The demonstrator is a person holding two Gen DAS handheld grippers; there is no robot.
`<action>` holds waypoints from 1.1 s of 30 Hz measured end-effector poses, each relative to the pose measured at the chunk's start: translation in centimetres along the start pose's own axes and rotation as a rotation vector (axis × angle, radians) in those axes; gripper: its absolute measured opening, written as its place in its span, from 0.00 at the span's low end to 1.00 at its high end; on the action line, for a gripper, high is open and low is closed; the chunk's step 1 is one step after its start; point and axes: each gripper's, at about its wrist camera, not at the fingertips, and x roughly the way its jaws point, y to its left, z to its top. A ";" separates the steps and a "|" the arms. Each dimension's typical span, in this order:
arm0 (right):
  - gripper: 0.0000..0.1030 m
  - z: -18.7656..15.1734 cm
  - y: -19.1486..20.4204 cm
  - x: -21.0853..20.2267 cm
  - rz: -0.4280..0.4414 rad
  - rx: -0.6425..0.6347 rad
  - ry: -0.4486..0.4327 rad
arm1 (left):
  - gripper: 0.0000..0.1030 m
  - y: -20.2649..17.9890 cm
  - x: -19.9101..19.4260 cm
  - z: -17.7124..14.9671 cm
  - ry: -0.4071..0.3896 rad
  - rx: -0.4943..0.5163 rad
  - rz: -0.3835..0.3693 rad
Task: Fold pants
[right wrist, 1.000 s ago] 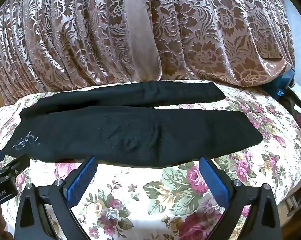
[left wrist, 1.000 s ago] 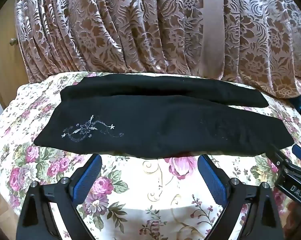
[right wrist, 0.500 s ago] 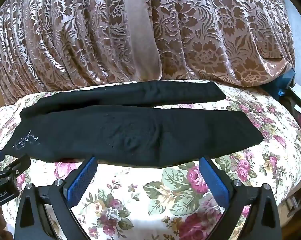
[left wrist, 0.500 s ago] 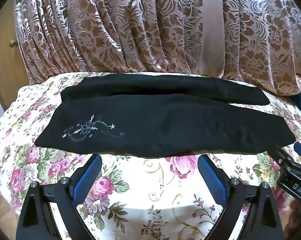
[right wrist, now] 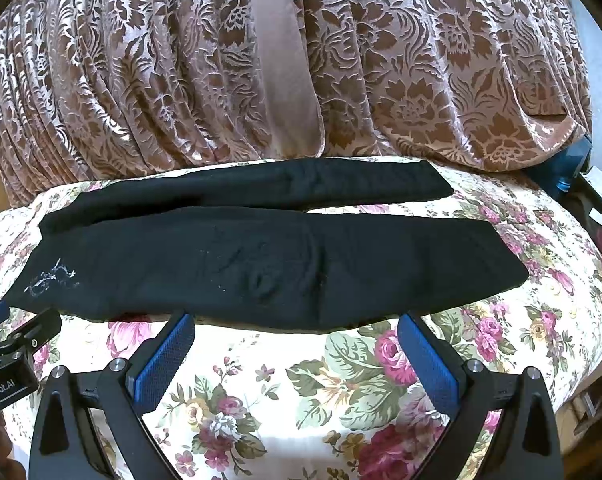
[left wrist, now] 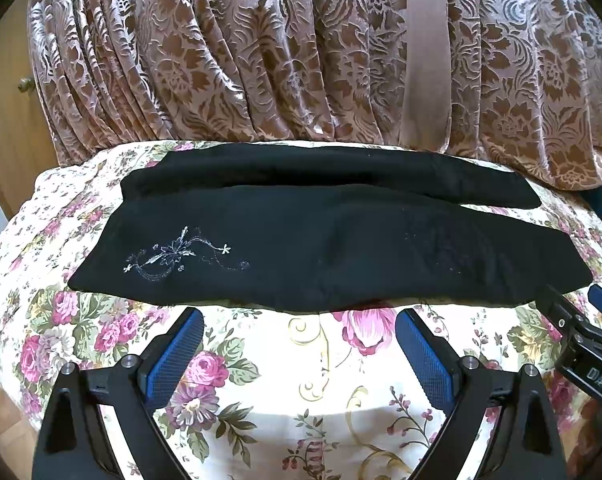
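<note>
a: any writing you can read from here?

b: in my left wrist view the right gripper (left wrist: 593,336) pokes in at the right edge, and its black body shows white letters, "das". in my right wrist view the left gripper (right wrist: 17,344) comes in at the left edge with "enrobot.ai" on it, the start cut off. the pants (left wrist: 321,248) carry a pale embroidered flower motif (left wrist: 181,254) near their left end, no letters in it.

a: and the claws?

b: both spread wide with nothing between the blue pads (left wrist: 177,354), hovering over the floral cloth (left wrist: 301,380) just short of the pants' near edge.

a: where do the pants lie?

b: flat across the cloth, black, running left to right, the two legs side by side, the far leg (right wrist: 285,184) narrower and close to the curtain (right wrist: 181,60).

a: the room?

b: cream cloth with pink roses and green leaves, draped over a rounded surface. behind it hangs a pleated brown and pink floral curtain with a plain band (left wrist: 427,52) down it. a wooden door with a knob (left wrist: 25,85) sits far left.
</note>
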 end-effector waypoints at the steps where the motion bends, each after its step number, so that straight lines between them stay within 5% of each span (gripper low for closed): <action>1: 1.00 0.0 0.0 0.1 -0.001 0.001 0.001 | 0.94 0.0 0.0 0.0 0.001 -0.001 0.000; 33: 1.00 -0.2 0.1 0.4 0.003 -0.003 0.018 | 0.94 0.4 1.1 -0.2 0.047 -0.008 0.001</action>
